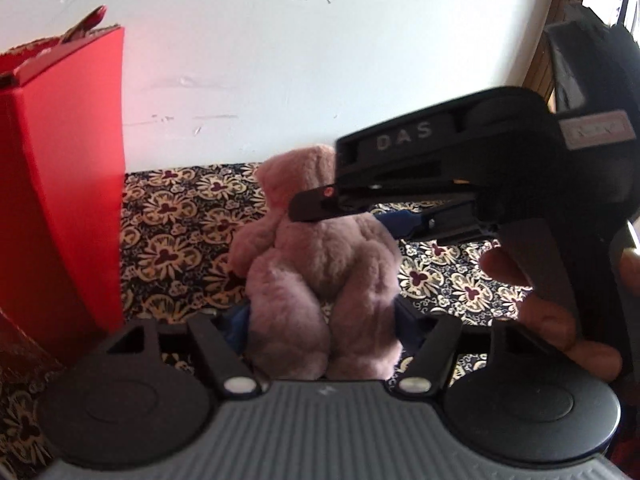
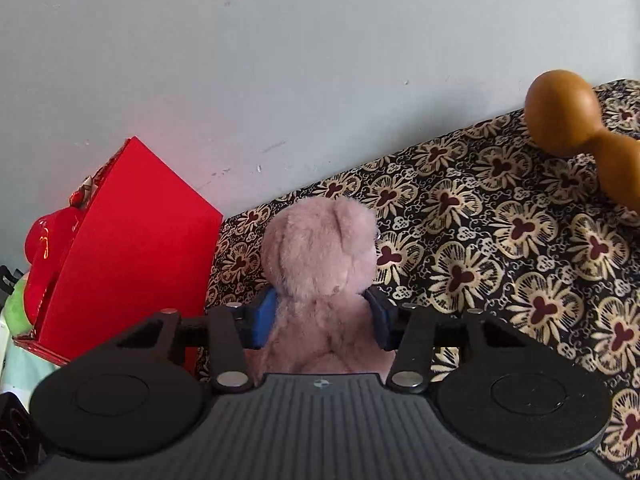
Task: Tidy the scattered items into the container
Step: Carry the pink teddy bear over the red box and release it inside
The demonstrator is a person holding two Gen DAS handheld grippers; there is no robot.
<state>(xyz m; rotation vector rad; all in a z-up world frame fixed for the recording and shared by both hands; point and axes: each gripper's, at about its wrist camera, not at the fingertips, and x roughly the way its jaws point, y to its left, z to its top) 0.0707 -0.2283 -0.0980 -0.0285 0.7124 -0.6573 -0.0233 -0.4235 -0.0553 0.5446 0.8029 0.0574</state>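
Observation:
A pink plush teddy bear [image 1: 316, 264] is held between both grippers above the flowered cloth. My left gripper [image 1: 320, 320] is shut on the bear's legs; its blue pads are mostly hidden by the fur. My right gripper [image 2: 320, 316] is shut on the bear's neck [image 2: 320, 256], with a blue pad [image 2: 262, 318] on each side. In the left wrist view the right gripper's body [image 1: 460, 168] reaches in from the right at the bear's neck. The red box [image 1: 60, 184] stands on the left and also shows in the right wrist view [image 2: 128, 248].
A wooden gourd-shaped object [image 2: 576, 128] lies on the flowered cloth [image 2: 500, 240] at the far right. A red plush item [image 2: 44, 244] and something green [image 2: 18, 312] sit beside the red box. A pale wall [image 1: 300, 60] runs behind.

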